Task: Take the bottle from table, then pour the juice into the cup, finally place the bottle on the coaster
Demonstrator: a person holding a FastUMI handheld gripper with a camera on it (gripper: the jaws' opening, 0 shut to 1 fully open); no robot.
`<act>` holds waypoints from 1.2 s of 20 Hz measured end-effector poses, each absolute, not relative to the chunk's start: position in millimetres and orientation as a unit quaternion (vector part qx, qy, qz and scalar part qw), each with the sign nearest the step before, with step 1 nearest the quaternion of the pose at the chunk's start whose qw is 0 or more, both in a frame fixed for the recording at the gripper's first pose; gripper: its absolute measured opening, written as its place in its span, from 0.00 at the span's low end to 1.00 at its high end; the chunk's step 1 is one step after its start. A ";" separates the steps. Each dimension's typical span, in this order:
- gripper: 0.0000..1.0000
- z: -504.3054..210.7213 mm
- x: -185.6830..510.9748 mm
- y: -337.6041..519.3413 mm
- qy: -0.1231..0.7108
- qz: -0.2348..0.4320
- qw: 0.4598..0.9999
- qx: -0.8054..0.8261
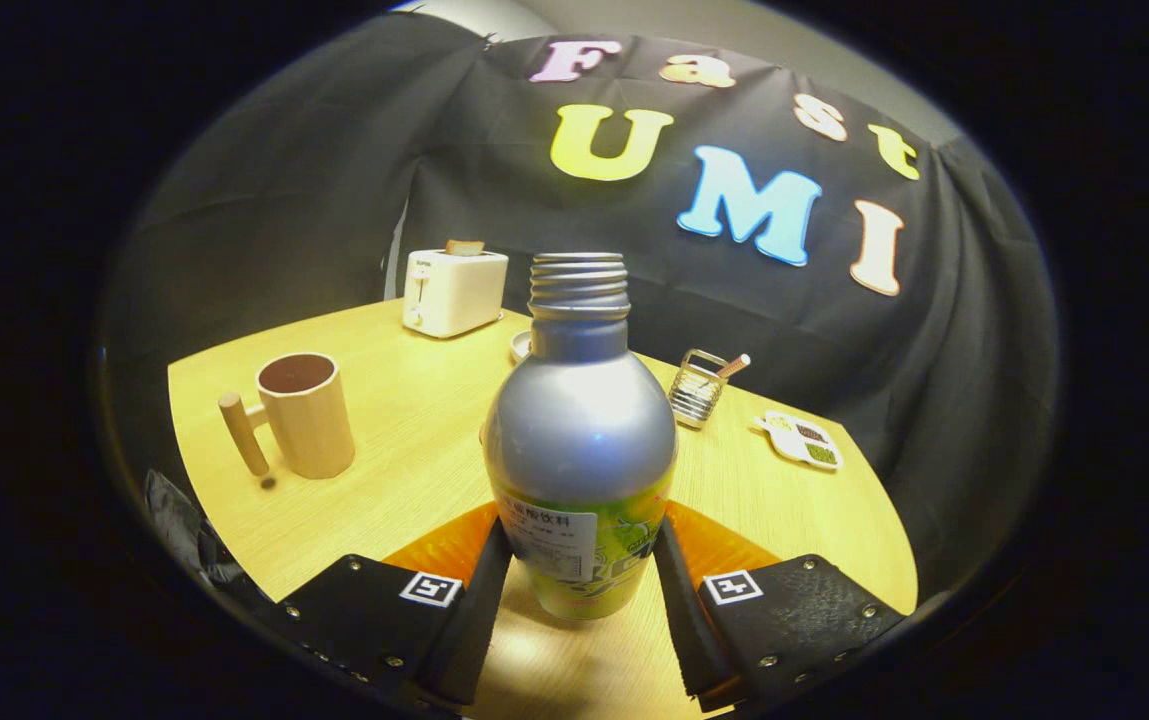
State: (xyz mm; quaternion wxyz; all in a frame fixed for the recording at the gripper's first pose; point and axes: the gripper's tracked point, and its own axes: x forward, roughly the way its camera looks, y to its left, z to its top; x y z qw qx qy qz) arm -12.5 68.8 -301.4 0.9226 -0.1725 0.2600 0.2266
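Fingers (579, 590) clamp bottle (579, 440) over wood table (414, 440) w/ cup (306, 415)

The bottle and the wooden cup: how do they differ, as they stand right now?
The bottle is silver metal with a green label and a narrow threaded neck; the wooden cup is pale, wide-mouthed, with a side handle. The bottle stands between the fingers of the gripper, which press on its sides; the cup stands apart, beyond and left of them. Both are upright and open-topped on the table.
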 end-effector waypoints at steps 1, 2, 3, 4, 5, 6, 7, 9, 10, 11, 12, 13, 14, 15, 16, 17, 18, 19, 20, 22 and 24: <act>0.73 -297.6 -13.0 72.9 0.259 0.230 0.920 -0.182; 0.74 -293.7 -13.7 78.4 0.256 0.234 0.919 -0.189; 0.74 -291.1 -12.3 83.3 0.253 0.235 0.917 -0.201; 0.73 -287.7 -11.1 85.9 0.251 0.235 0.915 -0.212; 0.73 -286.6 -9.6 88.4 0.249 0.235 0.913 -0.222; 0.73 -284.9 -7.9 91.1 0.249 0.234 0.911 -0.230; 0.73 -285.0 -6.6 94.0 0.251 0.234 0.908 -0.239; 0.73 -287.2 -3.5 96.9 0.257 0.230 0.901 -0.262; 0.73 -288.0 -3.0 98.6 0.260 0.231 0.896 -0.274; 0.73 -288.6 -1.4 100.0 0.261 0.231 0.892 -0.286; 0.74 -288.6 -0.5 102.1 0.262 0.231 0.888 -0.299; 0.74 -288.8 -0.8 104.9 0.261 0.232 0.884 -0.312; 0.73 -287.9 -0.4 108.0 0.260 0.234 0.880 -0.321; 0.73 -288.1 0.2 110.4 0.259 0.237 0.876 -0.330; 0.73 -287.9 -0.5 113.8 0.259 0.240 0.872 -0.338; 0.74 -288.2 -0.9 118.2 0.259 0.242 0.868 -0.348; 0.73 -287.3 -1.4 121.6 0.259 0.246 0.863 -0.357; 0.73 -287.5 -1.8 125.4 0.259 0.249 0.858 -0.366; 0.73 -289.1 -2.4 128.7 0.261 0.253 0.852 -0.377; 0.74 -290.6 -1.9 134.0 0.261 0.258 0.838 -0.404; 0.73 -289.4 -1.6 137.8 0.257 0.260 0.827 -0.426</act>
